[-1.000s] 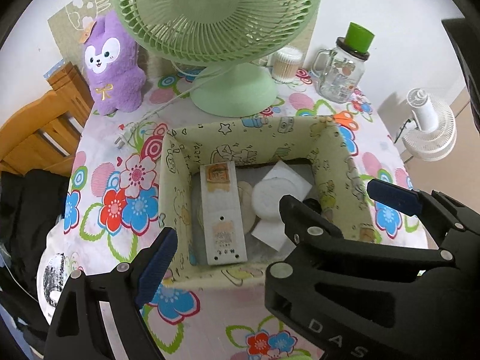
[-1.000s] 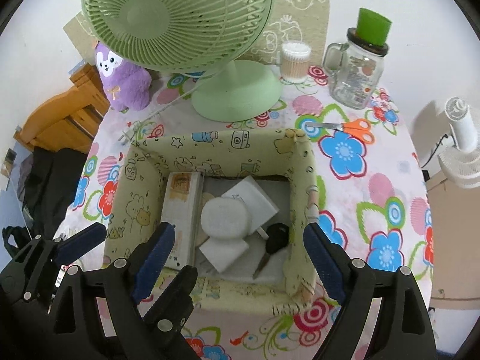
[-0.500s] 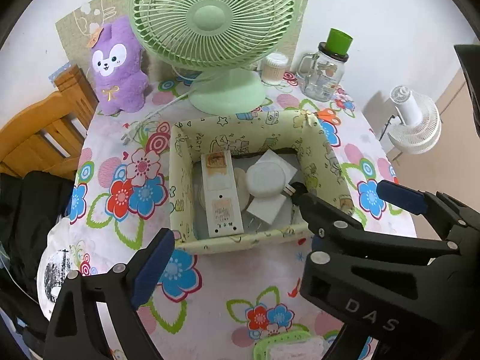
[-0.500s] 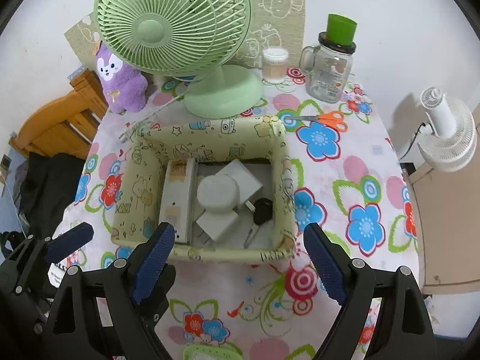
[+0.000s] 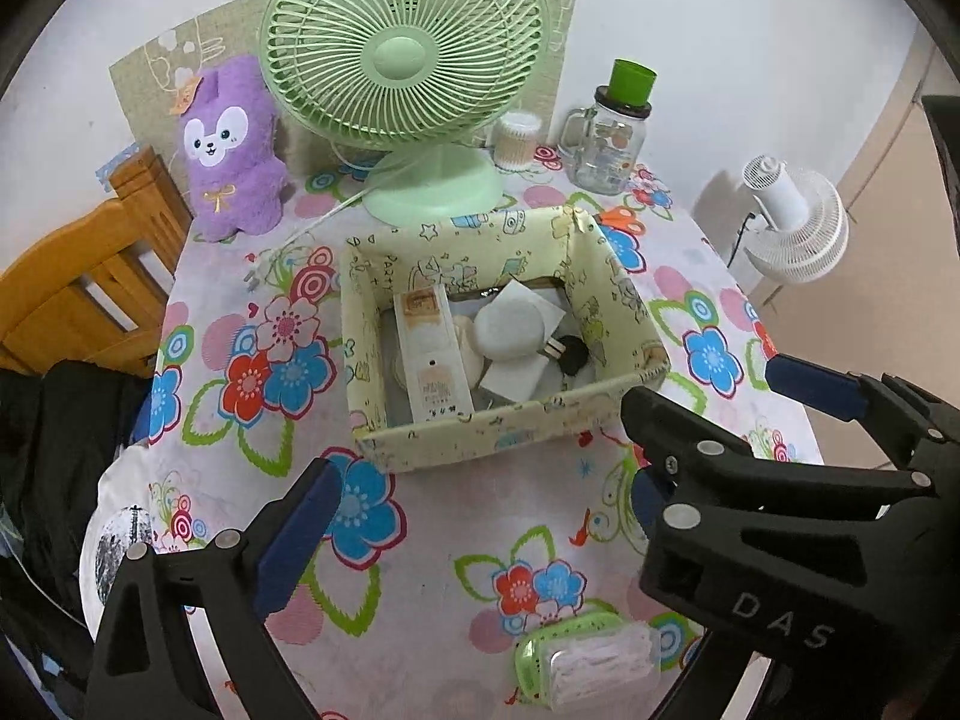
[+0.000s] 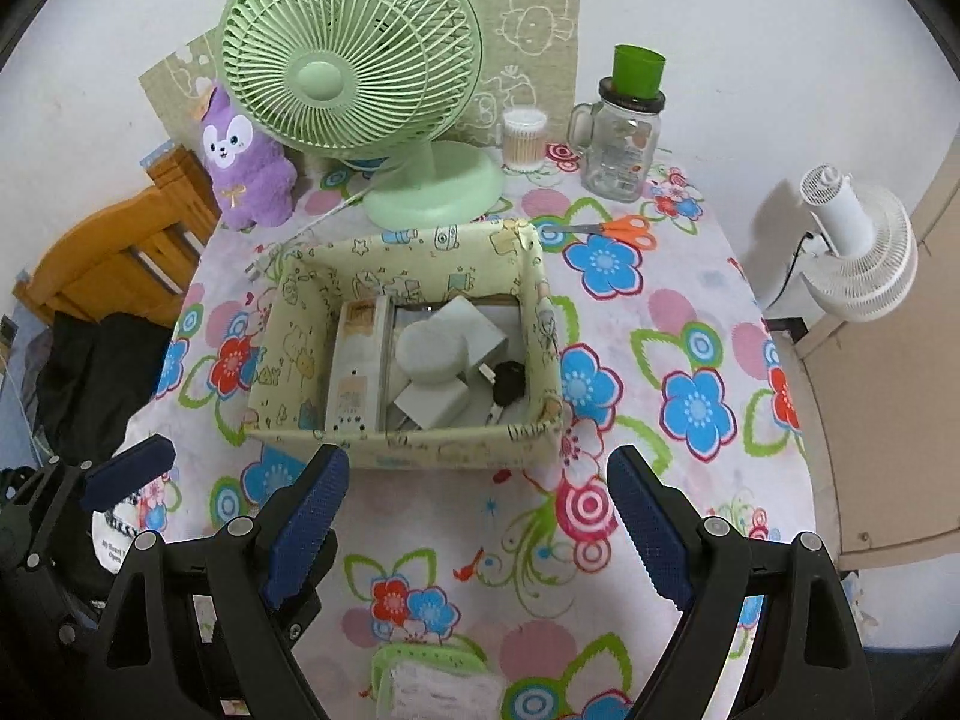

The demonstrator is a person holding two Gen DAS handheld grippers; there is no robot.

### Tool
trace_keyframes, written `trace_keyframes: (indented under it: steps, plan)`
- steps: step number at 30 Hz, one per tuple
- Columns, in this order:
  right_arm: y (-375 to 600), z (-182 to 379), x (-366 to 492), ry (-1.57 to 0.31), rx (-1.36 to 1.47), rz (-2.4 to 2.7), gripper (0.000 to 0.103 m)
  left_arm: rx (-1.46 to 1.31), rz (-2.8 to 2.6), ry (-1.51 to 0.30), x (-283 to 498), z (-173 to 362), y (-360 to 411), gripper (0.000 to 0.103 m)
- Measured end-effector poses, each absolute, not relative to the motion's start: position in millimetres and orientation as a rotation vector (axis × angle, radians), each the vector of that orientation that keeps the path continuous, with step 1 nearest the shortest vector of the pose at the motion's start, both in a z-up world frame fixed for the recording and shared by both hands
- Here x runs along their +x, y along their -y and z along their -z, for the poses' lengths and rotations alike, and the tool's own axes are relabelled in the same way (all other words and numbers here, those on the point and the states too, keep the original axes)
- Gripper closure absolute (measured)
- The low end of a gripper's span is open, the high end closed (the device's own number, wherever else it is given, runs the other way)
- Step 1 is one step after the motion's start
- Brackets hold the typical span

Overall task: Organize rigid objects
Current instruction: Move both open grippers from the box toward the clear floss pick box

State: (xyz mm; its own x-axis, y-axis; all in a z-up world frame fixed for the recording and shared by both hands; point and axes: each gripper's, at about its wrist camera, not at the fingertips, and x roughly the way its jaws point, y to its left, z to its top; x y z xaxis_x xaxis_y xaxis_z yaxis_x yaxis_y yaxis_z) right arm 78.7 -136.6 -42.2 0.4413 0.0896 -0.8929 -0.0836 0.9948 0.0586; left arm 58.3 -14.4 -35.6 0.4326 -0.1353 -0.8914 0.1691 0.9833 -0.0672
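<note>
Currently both claws hang empty above the near edge of the surface, angled down. My left claw (image 5: pixel 474 522) is opening, nothing between its blue ribbed pads; my right claw (image 6: pixel 474 522) stands wide apart, also empty, pads clear of everything.

Judgement: both sit short of the box, probably between picks.

Just beyond the pads: the fabric box (image 6: pixel 456 450), pale yellow, cartoon print, soft walls slightly bowed, open top. It holds the rigid items, loosely stacked: a long white remote (image 5: pixel 429 354) flat along its left wall; a round white puck (image 6: pixel 429 354) on top of flat white square adapters; a black key fob (image 6: pixel 510 381) against the right wall. Hard, smooth plastics; stacked because the floor is crowded.

Outside the box: orange-handled scissors (image 6: pixel 606 229) on the flowered cloth behind its right corner, apparently not yet sorted. A green-rimmed packet (image 5: pixel 585 657) lies near me. Green fan (image 6: pixel 348 54) stands behind the box.
</note>
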Motion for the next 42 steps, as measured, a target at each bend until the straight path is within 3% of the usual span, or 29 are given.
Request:
trace_keyframes:
  steps: [19, 42]
  plan:
    - [145.7, 52.2, 37.9, -1.103, 0.013, -0.133, 0.013, 0.028, 0.188, -1.122, 23.7, 50.9, 14.5, 0.004]
    - [158.4, 96.4, -2.0, -1.130, -0.101, -0.290, 0.013, -0.011, 0.115, -1.184, -29.1, 105.0, 31.3, 0.004]
